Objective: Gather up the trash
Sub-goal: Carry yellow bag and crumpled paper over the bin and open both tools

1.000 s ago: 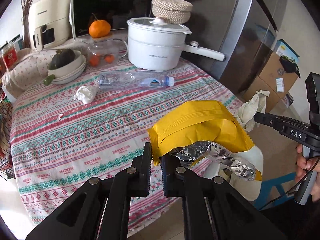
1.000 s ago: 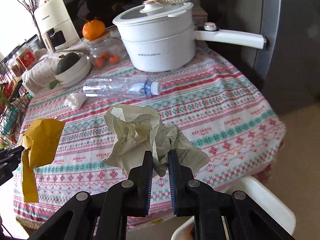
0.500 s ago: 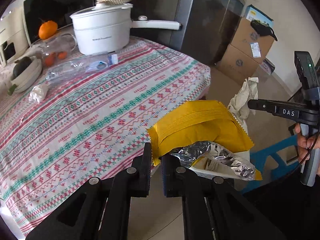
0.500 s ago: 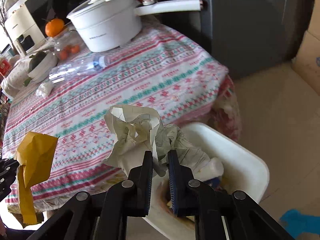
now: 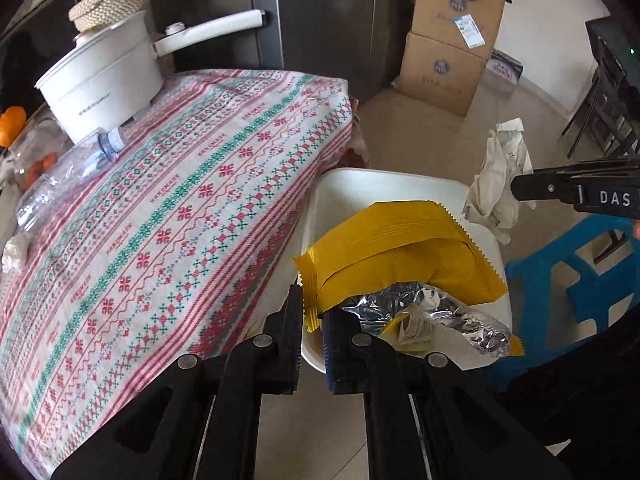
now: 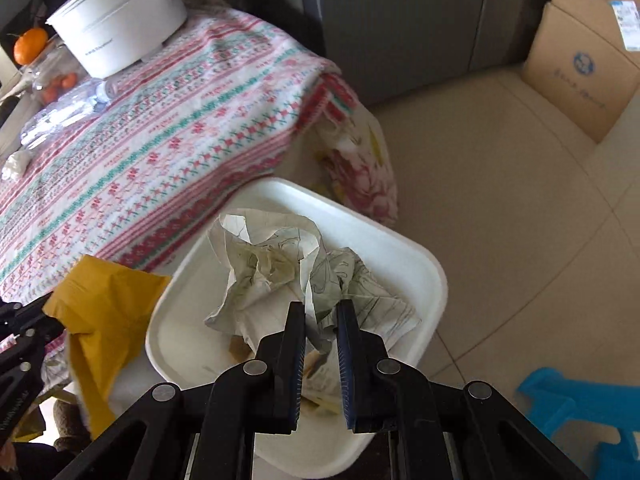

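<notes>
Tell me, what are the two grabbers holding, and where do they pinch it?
The left gripper pinches the yellow wrapper by its crimped end. The right gripper pinches the crumpled paper by a bottom fold. Both hang over the white bin.

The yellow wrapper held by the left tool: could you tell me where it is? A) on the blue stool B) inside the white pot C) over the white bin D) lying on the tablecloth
C: the left tool pinches the yellow wrapper above the white bin, beside the table.

Both grippers are black with silver round screws, blue-edged fingers (image 6: 347, 360), and apparently white "DAS" lettering.
</notes>
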Tool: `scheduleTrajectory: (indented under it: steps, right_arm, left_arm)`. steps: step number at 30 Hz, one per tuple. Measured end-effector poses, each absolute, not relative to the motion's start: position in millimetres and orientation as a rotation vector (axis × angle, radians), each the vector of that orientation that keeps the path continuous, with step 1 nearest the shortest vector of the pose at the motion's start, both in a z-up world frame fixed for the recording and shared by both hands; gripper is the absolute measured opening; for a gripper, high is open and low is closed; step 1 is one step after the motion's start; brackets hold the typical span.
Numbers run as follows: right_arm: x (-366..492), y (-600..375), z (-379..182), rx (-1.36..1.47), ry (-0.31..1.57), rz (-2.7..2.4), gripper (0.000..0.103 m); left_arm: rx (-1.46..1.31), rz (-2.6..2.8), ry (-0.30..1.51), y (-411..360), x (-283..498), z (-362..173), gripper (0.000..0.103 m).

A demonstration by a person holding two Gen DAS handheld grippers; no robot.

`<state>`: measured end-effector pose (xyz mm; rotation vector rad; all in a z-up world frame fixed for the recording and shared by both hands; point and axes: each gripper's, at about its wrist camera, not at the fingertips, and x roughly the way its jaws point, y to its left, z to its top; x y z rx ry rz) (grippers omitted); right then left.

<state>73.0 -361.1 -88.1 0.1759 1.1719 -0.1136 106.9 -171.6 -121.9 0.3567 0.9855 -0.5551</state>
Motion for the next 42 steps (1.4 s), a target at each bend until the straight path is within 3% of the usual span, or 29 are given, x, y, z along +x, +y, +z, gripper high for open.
scheduleTrajectory:
  steps: [10, 13, 18, 28, 30, 34, 42]
  right_arm:
    - [69.1, -370.4, -94.3, 0.173, 1.201, -0.132, 0.013]
    - [69.6, -368.1, -96.3, 0.162, 1.209, -0.13, 0.013]
    - [72.2, -370.1, -103.2, 0.164, 1.233, -0.139, 0.014]
    - [79.6, -365.4, -130.7, 0.137, 1.341, -0.156, 0.016]
    - [80.0, -365.6, -135.4, 0.154, 1.361, -0.155, 0.022]
    - [77.9, -370.5, -137.6, 0.221, 1.378, -0.171, 0.05]
    - [79.4, -360.7, -125.6, 0.23, 1.344, -0.16, 0.057]
  left_arm:
    - [0.391, -0.583, 0.994, -189.6, 114.5, -139.0, 0.014]
    - [0.398, -0.581, 1.008, -187.6, 115.2, -138.2, 0.02]
    - [0.385, -0.553, 1.006, -177.0, 114.3, -129.3, 0.046]
    - [0.348, -0.508, 0.988, -148.0, 112.5, -108.3, 0.055]
    - [0.341, -0.497, 0.989, -140.9, 112.5, -105.8, 0.058]
    - [0.322, -0.466, 0.998, -125.8, 113.7, -101.5, 0.06]
    - [0.279, -0.406, 1.001, -94.8, 114.9, -91.6, 0.062]
